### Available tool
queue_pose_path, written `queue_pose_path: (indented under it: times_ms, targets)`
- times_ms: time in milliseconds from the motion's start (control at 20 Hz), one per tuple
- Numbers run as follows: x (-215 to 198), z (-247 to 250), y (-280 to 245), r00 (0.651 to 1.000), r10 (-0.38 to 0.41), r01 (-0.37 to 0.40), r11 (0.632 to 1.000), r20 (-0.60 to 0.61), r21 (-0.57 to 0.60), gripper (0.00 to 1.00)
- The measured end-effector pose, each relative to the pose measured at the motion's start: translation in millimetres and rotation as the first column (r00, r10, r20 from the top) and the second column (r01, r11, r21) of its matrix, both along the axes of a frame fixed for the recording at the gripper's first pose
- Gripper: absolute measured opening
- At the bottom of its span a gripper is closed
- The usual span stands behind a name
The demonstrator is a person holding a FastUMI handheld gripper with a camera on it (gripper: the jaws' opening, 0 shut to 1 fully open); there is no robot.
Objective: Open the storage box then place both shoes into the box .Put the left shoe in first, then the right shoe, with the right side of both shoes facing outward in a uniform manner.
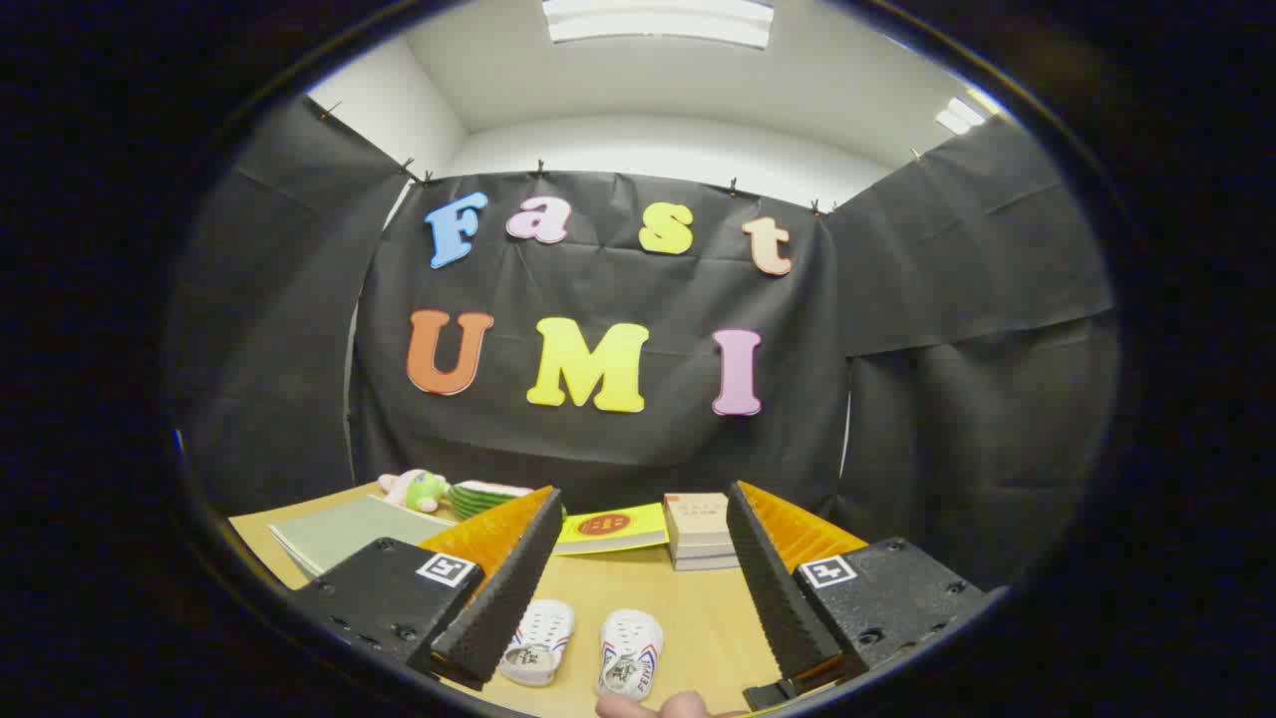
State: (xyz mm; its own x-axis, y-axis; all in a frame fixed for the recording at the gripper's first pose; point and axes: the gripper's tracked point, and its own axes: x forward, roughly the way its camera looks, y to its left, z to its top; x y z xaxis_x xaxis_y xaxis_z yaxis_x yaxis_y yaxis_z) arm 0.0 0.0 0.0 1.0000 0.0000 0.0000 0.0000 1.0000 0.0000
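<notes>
Two small white clog-style shoes lie side by side on the wooden table [698, 618], toes pointing away from me. The left one [538, 641] lies close to my left finger [503, 588]; the right one [630, 653] lies in the gap between the fingers. My gripper [638, 529] is open wide, held above the table with nothing between its fingers. No storage box can be made out among the things on the table.
Beyond the fingers lie a yellow book [610, 529] and a stack of small books [700, 532]. A grey-green notebook [344, 534], a plush toy [416, 489] and a green striped item [483, 496] sit to the left. A person's fingertips [653, 706] show near the table's front edge.
</notes>
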Motion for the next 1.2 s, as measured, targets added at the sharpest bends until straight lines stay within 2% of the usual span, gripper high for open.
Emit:
queue_pose_path:
  times_ms: [250,350,550,750,900,1000,1200]
  targets:
    - [5.3,7.3,10.2,0.998,0.052,-0.051,0.998,-0.023,0.043,1.00]
    - [3.9,19.1,24.4,0.993,0.117,-0.117,0.990,0.015,0.075,1.00]
    - [9.0,22.4,17.0,0.997,0.076,-0.077,0.995,0.022,0.061,1.00]
    - [9.8,30.4,27.3,0.997,0.071,-0.073,0.995,0.032,0.070,1.00]
    - [10.6,21.6,38.6,0.997,0.076,-0.076,0.996,0.002,0.036,1.00]
    - [10.6,19.3,44.8,0.996,0.083,-0.083,0.996,-0.009,0.043,1.00]
    - [15.4,7.6,64.4,0.985,0.166,-0.161,0.981,-0.044,0.107,1.00]
